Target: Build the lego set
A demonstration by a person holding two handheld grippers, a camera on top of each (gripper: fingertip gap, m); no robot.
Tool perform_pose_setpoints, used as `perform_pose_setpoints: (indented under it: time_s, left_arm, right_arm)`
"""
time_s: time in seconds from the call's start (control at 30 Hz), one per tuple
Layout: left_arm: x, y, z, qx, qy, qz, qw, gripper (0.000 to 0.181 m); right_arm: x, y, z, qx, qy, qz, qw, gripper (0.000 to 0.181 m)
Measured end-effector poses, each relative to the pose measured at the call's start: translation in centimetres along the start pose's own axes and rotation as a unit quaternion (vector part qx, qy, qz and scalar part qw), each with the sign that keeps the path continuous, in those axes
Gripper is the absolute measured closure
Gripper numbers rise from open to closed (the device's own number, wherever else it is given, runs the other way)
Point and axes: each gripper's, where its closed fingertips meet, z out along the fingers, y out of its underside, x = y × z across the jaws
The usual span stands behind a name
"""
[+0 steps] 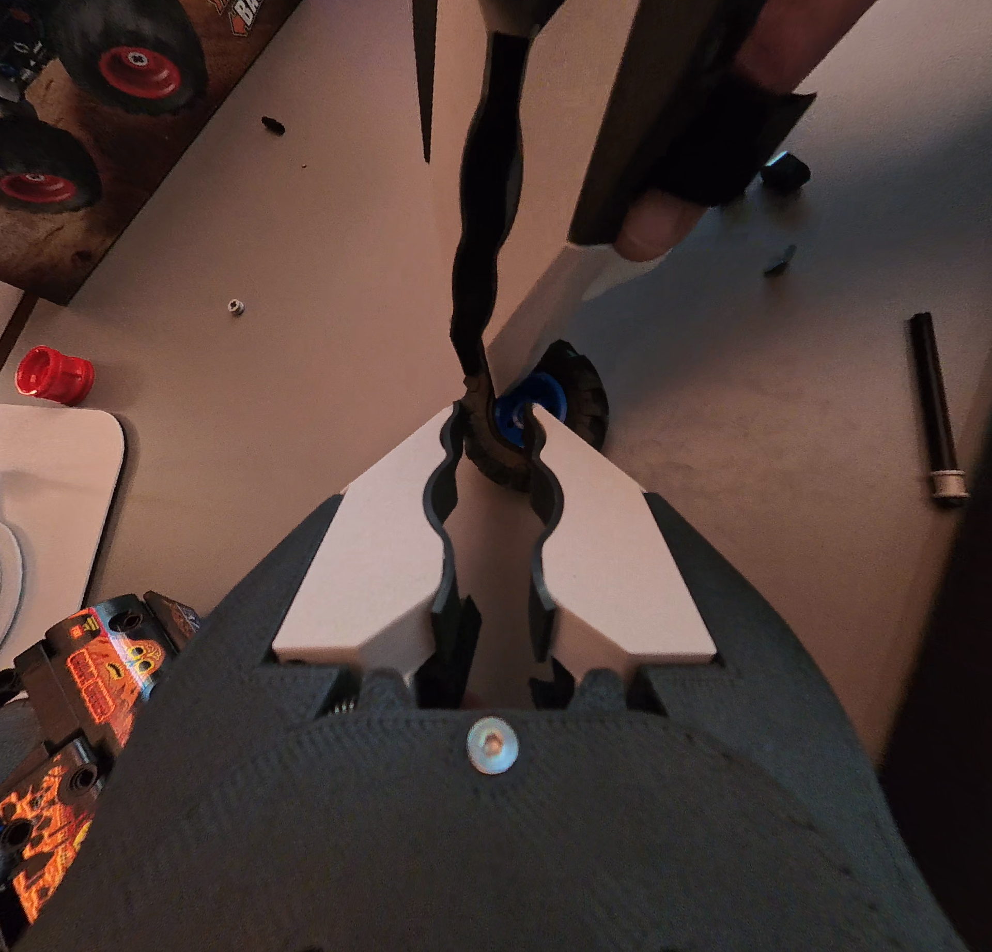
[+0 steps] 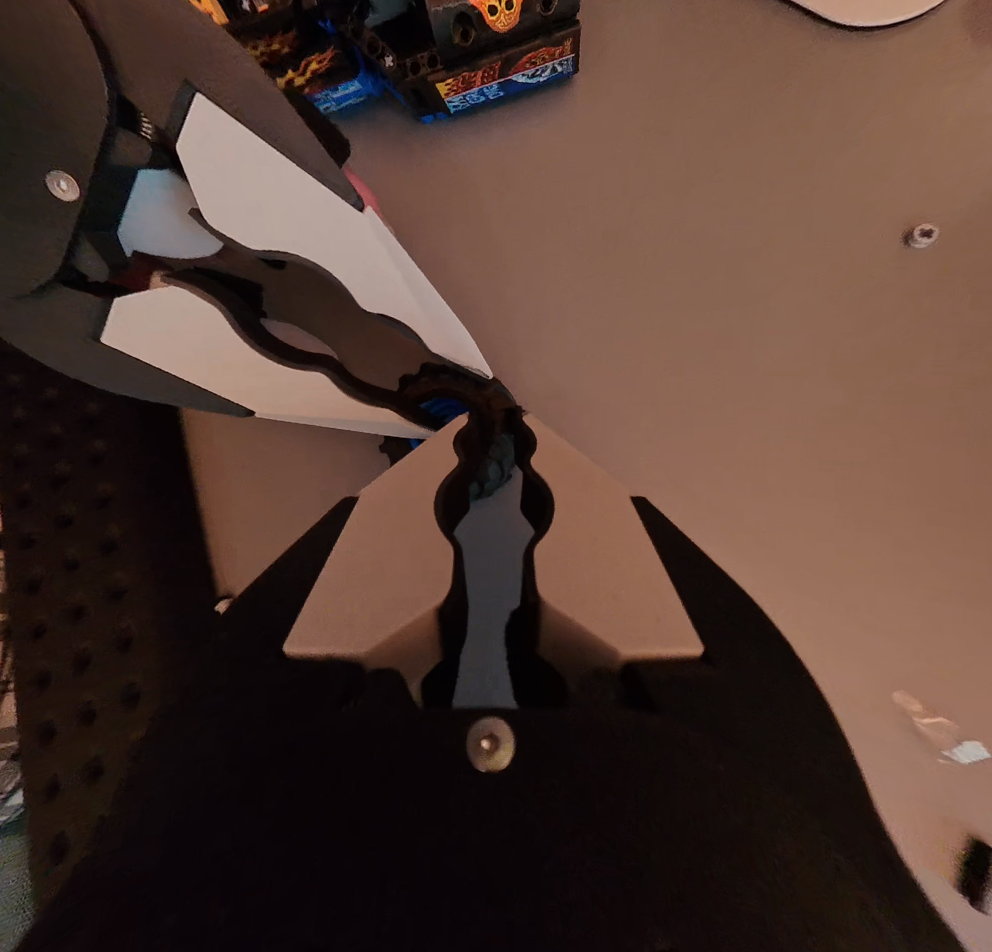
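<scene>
A small wheel, a black tyre (image 1: pixel 585 389) on a blue rim (image 1: pixel 537 405), is held just above the table between both grippers. My left gripper (image 1: pixel 494 411) is shut on the wheel, one fingertip on each side. My right gripper (image 1: pixel 475 378) reaches in from the top of the left wrist view and pinches the tyre's edge. In the right wrist view, my right gripper (image 2: pixel 491 424) grips the tyre (image 2: pixel 491 464) from below. The left gripper (image 2: pixel 461 402) comes in from the upper left, with the blue rim (image 2: pixel 443 408) showing between its tips. The flame-printed truck body (image 2: pixel 456 29) stands behind.
The set's box (image 1: pixel 107 94) lies at the far left. Loose parts lie around: a red rim (image 1: pixel 53 368), a grey bush (image 1: pixel 236 306), a black pin (image 1: pixel 272 124), a black axle (image 1: pixel 936 405), a black piece (image 1: pixel 785 172). A white tray (image 1: pixel 53 486) is at the left, and the truck body (image 1: pixel 80 711) sits below it. Left and right tips are no more than a few centimetres apart.
</scene>
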Motion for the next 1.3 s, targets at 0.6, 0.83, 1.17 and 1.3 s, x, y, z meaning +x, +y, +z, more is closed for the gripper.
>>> perform_pose_setpoints:
  time_s: [0.6, 0.83, 1.17, 1.3]
  left_arm:
    - [-0.1, 0.0, 0.5, 0.004, 0.026, 0.009, 1.000, 0.158]
    - [-0.1, 0.0, 0.5, 0.010, 0.028, 0.001, 1.000, 0.158]
    - [-0.2, 0.0, 0.6, 0.017, 0.017, -0.013, 1.000, 0.155]
    - [-0.2, 0.0, 0.7, 0.020, 0.019, -0.015, 1.000, 0.155]
  right_arm:
    - [0.5, -0.1, -0.6, 0.020, 0.004, -0.002, 1.000, 0.162]
    - [0.0, -0.2, 0.1, 0.008, -0.012, -0.001, 1.000, 0.172]
    - [0.6, -0.3, 0.4, 0.015, 0.029, 0.020, 0.999, 0.176]
    - [0.7, -0.2, 0.5, 0.009, 0.055, -0.002, 0.998, 0.176]
